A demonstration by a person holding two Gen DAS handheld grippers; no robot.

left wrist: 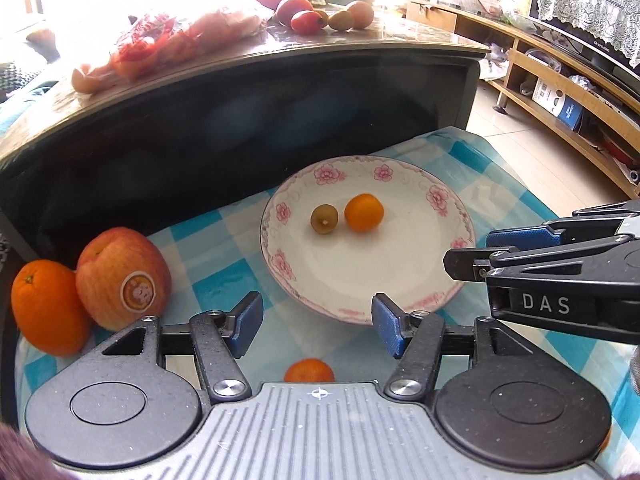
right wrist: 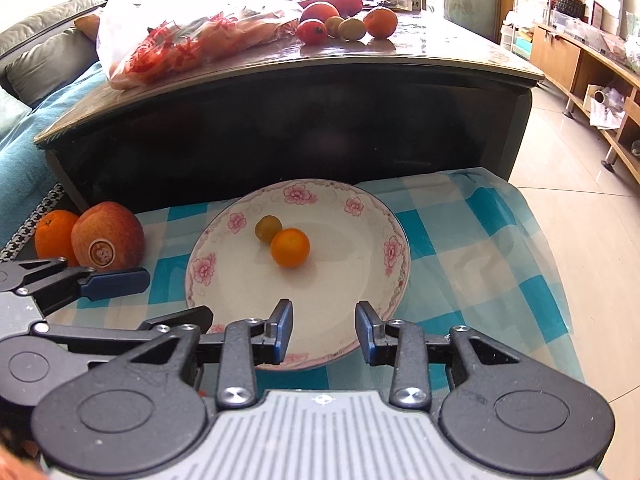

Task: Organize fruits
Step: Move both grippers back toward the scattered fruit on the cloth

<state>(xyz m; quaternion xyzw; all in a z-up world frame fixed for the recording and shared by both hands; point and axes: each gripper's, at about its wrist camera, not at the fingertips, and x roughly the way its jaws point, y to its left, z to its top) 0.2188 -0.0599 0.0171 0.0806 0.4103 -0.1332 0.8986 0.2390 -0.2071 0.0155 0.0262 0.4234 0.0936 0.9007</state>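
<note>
Fruits: small orange [left wrist: 364,213] and green fruit [left wrist: 324,219] on plate [left wrist: 420,280] ahead; both my grippers, left [left wrist: 317,322] and right [right wrist: 323,334], released, empty. Next: grasp apple [left wrist: 123,278] left of me.

Left gripper [left wrist: 318,322] angled downward, jaws apart, nothing between them. Right gripper [right wrist: 324,330] beside it, angled downward, jaws narrower, also empty.

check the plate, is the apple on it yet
No, the apple sits on the checked cloth left of the plate, beside a large orange; the plate holds only a small orange and a green fruit.
</note>
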